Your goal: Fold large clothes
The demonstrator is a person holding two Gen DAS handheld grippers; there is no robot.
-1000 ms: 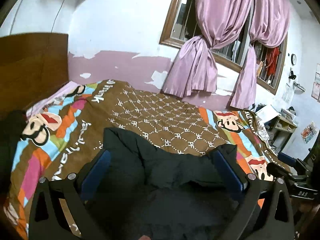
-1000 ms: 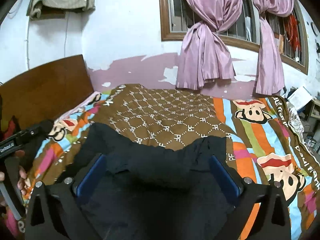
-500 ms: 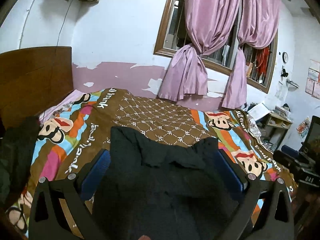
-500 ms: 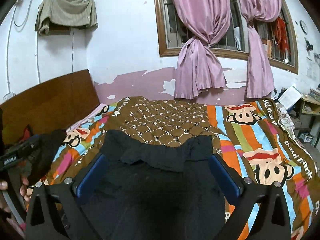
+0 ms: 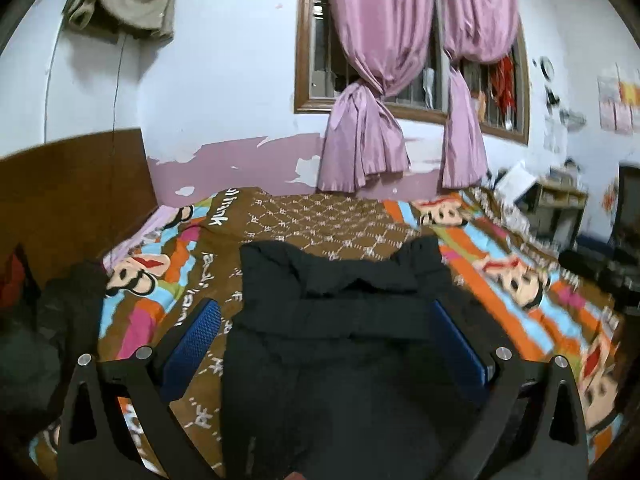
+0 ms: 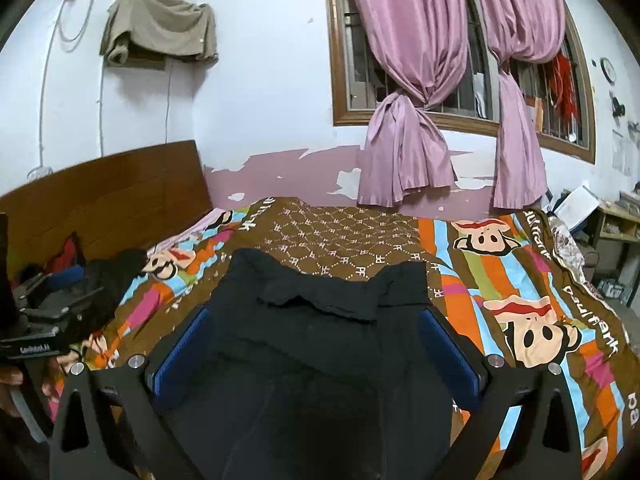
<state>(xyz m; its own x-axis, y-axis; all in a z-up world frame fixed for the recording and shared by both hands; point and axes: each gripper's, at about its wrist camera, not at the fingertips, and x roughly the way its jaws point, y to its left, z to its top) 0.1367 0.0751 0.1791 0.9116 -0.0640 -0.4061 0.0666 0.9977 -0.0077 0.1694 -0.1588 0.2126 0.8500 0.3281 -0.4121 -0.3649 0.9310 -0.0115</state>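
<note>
The left claw (image 5: pixel 324 344) stands with its two blue pads spread wide, nothing pinched between them, and the right claw (image 6: pixel 316 354) is released in the same way. Both hang above one black garment (image 6: pixel 320 344) that lies on the bed (image 6: pixel 472 280), spread over the cartoon-print bedspread (image 5: pixel 516 280), its far edge rumpled into a loose ridge with two corners poking up toward the wall. The step in hand looks like choosing fresh grip points for a fold. To do it well, each claw should probably come down on an outer edge or corner of the cloth, take only the top layer, and the two should lift and carry together so the fold line stays straight; the bunched far edge may want smoothing first, since thick dark fabric hides its own creases. Further out on the left lies one dark pile of other clothes (image 6: pixel 104 284), near the wooden headboard (image 6: pixel 104 200). Beyond the bed, two pink curtains (image 6: pixel 408 128), each tied in the middle, hang at one barred window, and one beige cloth (image 6: pixel 160 32) is draped high on the wall.
</note>
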